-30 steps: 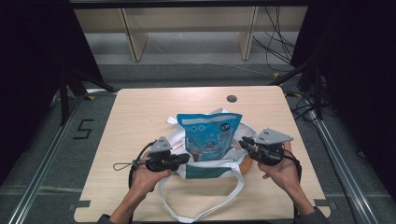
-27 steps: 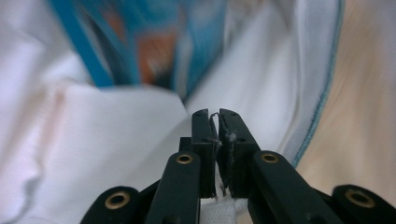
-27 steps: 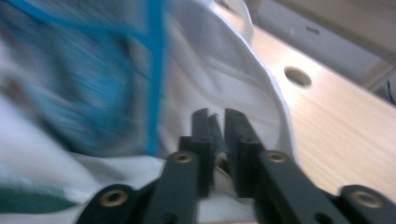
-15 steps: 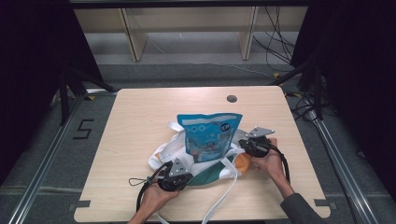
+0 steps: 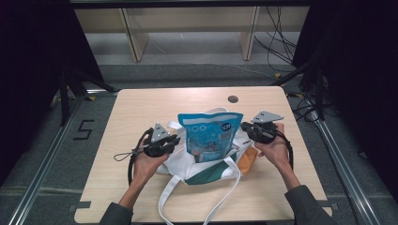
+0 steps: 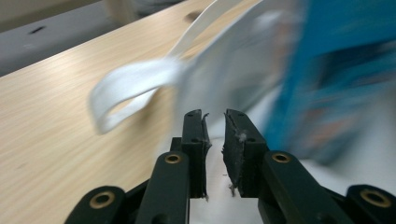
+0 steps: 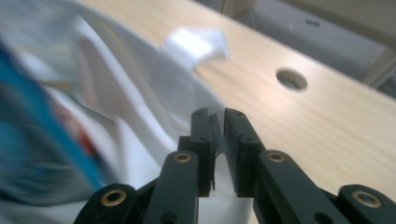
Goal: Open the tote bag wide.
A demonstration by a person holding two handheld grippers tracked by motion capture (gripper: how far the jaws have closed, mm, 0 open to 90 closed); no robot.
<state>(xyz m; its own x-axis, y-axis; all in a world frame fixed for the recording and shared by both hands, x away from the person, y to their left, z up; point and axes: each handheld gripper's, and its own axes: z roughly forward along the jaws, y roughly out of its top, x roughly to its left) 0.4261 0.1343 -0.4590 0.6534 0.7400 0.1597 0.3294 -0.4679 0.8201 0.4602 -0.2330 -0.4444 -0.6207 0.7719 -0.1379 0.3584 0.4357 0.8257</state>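
A white cloth tote bag [image 5: 187, 161] with a dark green band and long white strap handles lies near the middle of the pale wooden counter [image 5: 141, 105], its handles trailing toward six o'clock in the high view. A blue printed plastic pouch [image 5: 209, 133] stands up out of the bag's mouth, leaning toward twelve o'clock, and a bit of orange material [image 5: 248, 159] peeks out at the bag's four o'clock edge. The left tool [image 5: 174, 140] sits at nine o'clock of the pouch, right against the bag's white cloth; in the left gripper view its jaws have just been opening and stand a narrow slit apart, with blurred white cloth [image 6: 219, 84] past their tips, and nothing can be made out pinched between them. The right tool [image 5: 245, 127] sits at three o'clock of the pouch, at the bag's far rim; in the right gripper view its jaws are pressed nearly together, and a thin fold of the white bag cloth [image 7: 140, 107] appears to be nipped in the slit, though blur leaves that uncertain. A round cable hole [image 5: 233, 99] lies in the counter at twelve o'clock of the pouch, well apart from it.
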